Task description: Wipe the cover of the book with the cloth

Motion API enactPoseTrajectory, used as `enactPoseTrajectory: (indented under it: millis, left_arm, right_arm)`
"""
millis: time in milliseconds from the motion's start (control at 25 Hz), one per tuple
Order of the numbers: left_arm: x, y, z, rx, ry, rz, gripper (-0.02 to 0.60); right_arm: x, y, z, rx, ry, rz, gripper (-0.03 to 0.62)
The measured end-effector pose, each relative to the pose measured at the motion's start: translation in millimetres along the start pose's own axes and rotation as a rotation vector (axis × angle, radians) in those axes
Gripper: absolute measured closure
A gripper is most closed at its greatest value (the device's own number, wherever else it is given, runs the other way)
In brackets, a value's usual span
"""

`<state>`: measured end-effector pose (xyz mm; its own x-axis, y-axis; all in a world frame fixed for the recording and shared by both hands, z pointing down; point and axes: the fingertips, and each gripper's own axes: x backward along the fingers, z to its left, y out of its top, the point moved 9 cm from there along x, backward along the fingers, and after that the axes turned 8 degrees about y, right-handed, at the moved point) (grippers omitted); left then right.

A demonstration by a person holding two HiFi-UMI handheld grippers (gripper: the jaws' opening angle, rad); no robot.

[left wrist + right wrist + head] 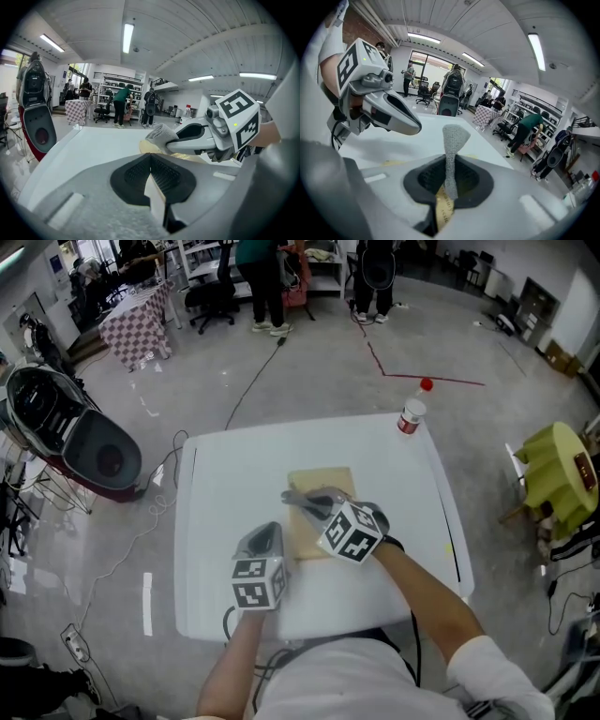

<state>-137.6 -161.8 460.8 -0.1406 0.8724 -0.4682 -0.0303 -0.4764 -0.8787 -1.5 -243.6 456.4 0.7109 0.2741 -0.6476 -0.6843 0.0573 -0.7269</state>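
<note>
Left gripper (270, 532) jaws clamped the tan flat book (323, 482) at its 8 o'clock edge, mid white table (216, 521). Right gripper (298, 500) pinched the grey knitted cloth (451, 140) on the cover. Wiping step likely; next stroke needs a pressed sweep toward 12 o'clock.

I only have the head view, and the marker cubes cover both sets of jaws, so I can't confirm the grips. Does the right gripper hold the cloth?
Observer: Yes; the right gripper is shut on the grey cloth, which sticks up from between its jaws.
Operator: And the left one?
Observer: The left gripper is shut on a thin pale edge, apparently an edge of the book.
Operator: Is the cloth on the cover?
Observer: In the left gripper view, its bunched end seems to rest on the book.
</note>
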Motion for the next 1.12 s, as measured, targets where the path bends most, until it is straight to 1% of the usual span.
enactPoseTrajectory:
  millis: [360,640,800,1000,1120]
  left_arm:
    - [4,0,-1,0.006,-0.007,-0.009,0.575]
    - [13,0,3,0.017,0.001,-0.021,0.575]
    - [15,-1,4,0.019,0.003,-0.022,0.575]
    - [18,-2,3,0.027,0.004,-0.022,0.575]
    - [19,-3,3,0.028,0.001,-0.019,0.575]
  right_arm:
    - [20,-2,37,-0.018,0.024,-0.018,0.566]
    - [35,-2,67,0.011,0.108,-0.041,0.566]
    - [39,-5,80,0.000,0.153,-0.042,0.566]
    - [45,-3,94,-0.009,0.229,-0.040,0.566]
    - [50,1,88,-0.018,0.228,-0.055,0.566]
